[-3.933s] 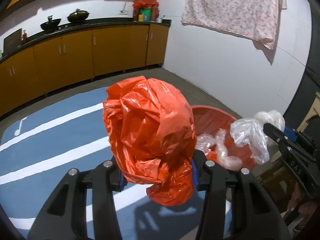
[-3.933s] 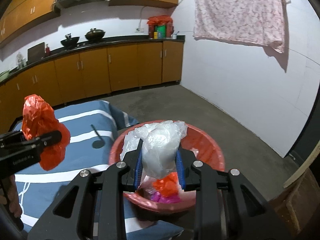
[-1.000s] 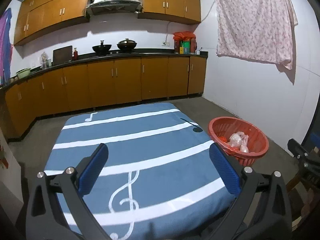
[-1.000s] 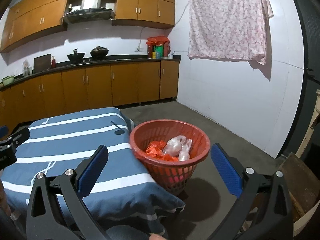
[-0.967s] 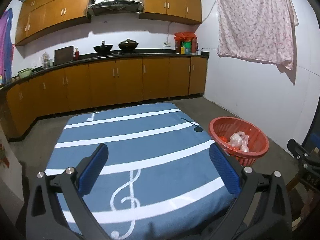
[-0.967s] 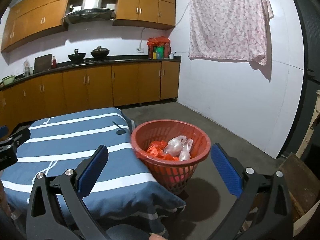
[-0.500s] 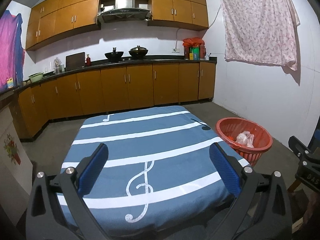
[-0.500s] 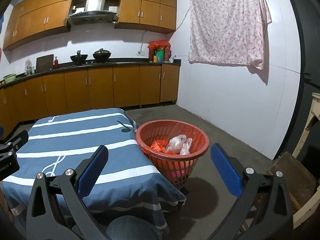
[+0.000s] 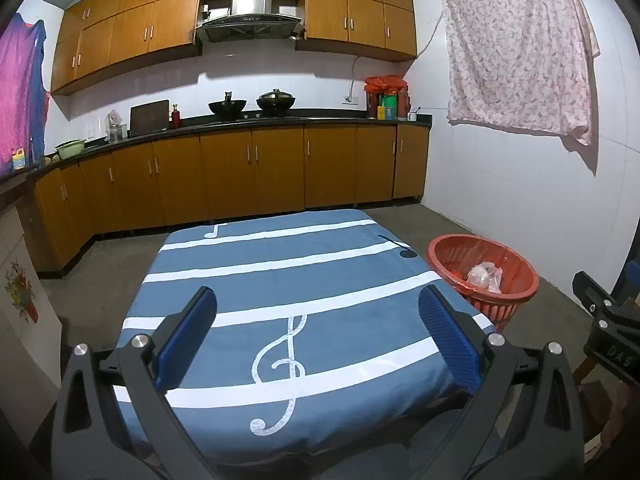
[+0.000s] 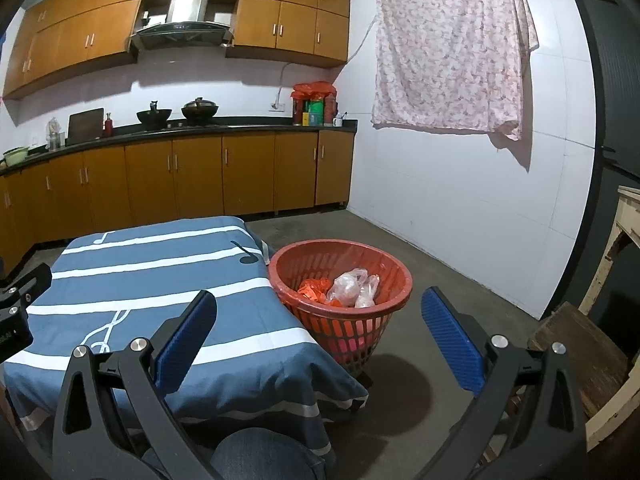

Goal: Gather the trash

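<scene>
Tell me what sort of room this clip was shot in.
Most likely a home kitchen: brown wooden cabinets run under a dark countertop, a steel range hood hangs above two black woks, and a red plastic basket holds bagged trash.

Basket (image 10: 340,280) on floor, right of table (image 10: 152,280); bags (image 10: 352,286) inside basket.

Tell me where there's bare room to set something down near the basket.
The blue striped cloth on the table is bare from edge to edge, and so is the concrete floor between the red basket and the white wall. The basket already holds bags.
</scene>
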{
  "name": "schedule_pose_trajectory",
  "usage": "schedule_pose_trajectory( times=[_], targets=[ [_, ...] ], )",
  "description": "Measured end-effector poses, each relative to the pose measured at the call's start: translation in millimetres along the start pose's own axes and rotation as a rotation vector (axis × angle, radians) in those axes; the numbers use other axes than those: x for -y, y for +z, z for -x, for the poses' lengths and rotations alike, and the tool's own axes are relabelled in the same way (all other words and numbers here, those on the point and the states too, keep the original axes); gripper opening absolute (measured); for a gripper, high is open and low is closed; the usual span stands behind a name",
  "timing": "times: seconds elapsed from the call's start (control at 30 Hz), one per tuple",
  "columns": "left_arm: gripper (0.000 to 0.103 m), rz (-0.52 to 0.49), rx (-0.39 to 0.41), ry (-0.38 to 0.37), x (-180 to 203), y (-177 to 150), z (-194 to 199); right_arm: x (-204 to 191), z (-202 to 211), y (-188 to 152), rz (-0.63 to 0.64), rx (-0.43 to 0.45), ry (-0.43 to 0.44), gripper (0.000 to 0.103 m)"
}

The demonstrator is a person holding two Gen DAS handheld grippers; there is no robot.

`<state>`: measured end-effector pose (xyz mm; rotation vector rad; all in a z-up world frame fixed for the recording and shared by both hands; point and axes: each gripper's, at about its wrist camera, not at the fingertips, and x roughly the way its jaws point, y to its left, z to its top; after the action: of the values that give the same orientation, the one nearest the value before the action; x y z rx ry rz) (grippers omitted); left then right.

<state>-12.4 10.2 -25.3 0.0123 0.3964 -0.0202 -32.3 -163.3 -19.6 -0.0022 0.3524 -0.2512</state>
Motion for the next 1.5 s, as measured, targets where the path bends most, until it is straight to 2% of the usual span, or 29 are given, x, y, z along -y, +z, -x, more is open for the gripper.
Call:
schedule_pose_trajectory(
  times=[1.5],
  targets=[
    [0.099, 0.004, -0.011, -0.009, 2.1, -1.5, 1.6, 3.0, 1.2, 0.0, -0.006, -0.004, -0.002, 0.101]
  ],
)
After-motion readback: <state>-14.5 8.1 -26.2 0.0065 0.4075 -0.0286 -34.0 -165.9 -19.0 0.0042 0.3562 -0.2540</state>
